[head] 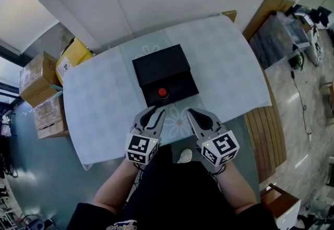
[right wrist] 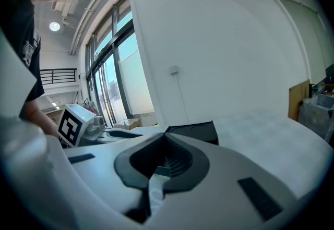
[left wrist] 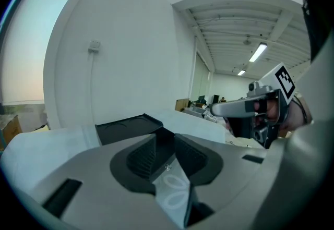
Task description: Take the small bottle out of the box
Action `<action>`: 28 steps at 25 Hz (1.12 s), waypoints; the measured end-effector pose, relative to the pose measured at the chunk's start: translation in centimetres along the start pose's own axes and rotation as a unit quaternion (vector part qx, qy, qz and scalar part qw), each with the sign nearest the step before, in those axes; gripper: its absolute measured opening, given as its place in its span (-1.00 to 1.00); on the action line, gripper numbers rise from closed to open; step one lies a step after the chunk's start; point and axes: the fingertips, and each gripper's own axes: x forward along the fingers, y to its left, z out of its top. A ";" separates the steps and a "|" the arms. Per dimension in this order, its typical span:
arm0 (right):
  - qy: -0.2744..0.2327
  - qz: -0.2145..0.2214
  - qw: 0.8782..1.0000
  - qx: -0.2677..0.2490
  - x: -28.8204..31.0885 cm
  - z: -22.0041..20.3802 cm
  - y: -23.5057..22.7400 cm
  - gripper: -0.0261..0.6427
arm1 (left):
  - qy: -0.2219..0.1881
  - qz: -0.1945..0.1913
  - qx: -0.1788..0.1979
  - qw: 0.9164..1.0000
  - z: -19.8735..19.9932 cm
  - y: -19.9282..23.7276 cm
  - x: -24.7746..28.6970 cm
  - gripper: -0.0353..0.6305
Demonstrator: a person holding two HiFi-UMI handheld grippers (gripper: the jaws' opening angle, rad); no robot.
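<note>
An open black box (head: 164, 75) stands in the middle of the white-clothed table (head: 99, 104), its lid laid back toward the far side. In its near half sits the small bottle (head: 163, 93), showing a red cap. My left gripper (head: 156, 113) hovers just short of the box's near edge; its jaws stand slightly apart with nothing between them. My right gripper (head: 191, 114) is beside it to the right, shut and empty. The left gripper view looks over its jaws (left wrist: 164, 137) to the box (left wrist: 130, 127). The right gripper view shows the box (right wrist: 195, 131) beyond its jaws (right wrist: 166, 143).
Cardboard boxes (head: 39, 80) and a yellow package (head: 73, 56) are stacked off the table's left end. A slatted wooden bench (head: 266, 135) runs along the right side. A white wall rises behind the table. The person's legs and a shoe (head: 184, 156) are at the near edge.
</note>
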 end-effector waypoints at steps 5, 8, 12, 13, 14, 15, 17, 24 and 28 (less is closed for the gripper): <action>0.015 -0.008 1.000 0.007 1.2 -0.7 -0.4 -0.85 | 0.006 0.001 0.005 1.000 -0.9 1.7 1.6 -0.48; 0.021 -0.018 1.000 0.014 1.6 -1.0 -0.8 -0.85 | 0.006 -0.002 0.021 1.000 -1.2 2.4 2.6 -0.43; 0.029 -0.030 0.999 0.022 2.1 -1.6 -1.5 -0.85 | 0.006 -0.007 0.036 0.999 -1.9 3.3 4.1 -0.41; 0.031 -0.033 0.999 0.025 2.2 -1.7 -1.7 -0.85 | 0.007 -0.008 0.038 0.999 -2.1 3.5 4.5 -0.41; 0.033 -0.037 0.998 0.027 2.3 -1.9 -1.8 -0.85 | 0.009 -0.010 0.039 0.999 -2.2 3.6 4.8 -0.41; 0.035 -0.040 0.998 0.030 2.4 -2.1 -2.0 -0.85 | 0.011 -0.011 0.041 0.999 -2.4 3.8 5.2 -0.40; 0.038 -0.047 0.998 0.035 2.4 -2.2 -2.4 -0.85 | 0.014 -0.016 0.045 0.999 -2.6 4.0 5.9 -0.40; 0.045 -0.062 0.996 0.051 2.8 -3.2 -3.7 -0.85 | 0.024 -0.031 0.059 0.997 -3.3 4.2 7.8 -0.39; 0.049 -0.066 0.995 0.058 3.1 -3.7 -3.9 -0.85 | 0.027 -0.037 0.062 0.997 -3.5 4.2 8.4 -0.39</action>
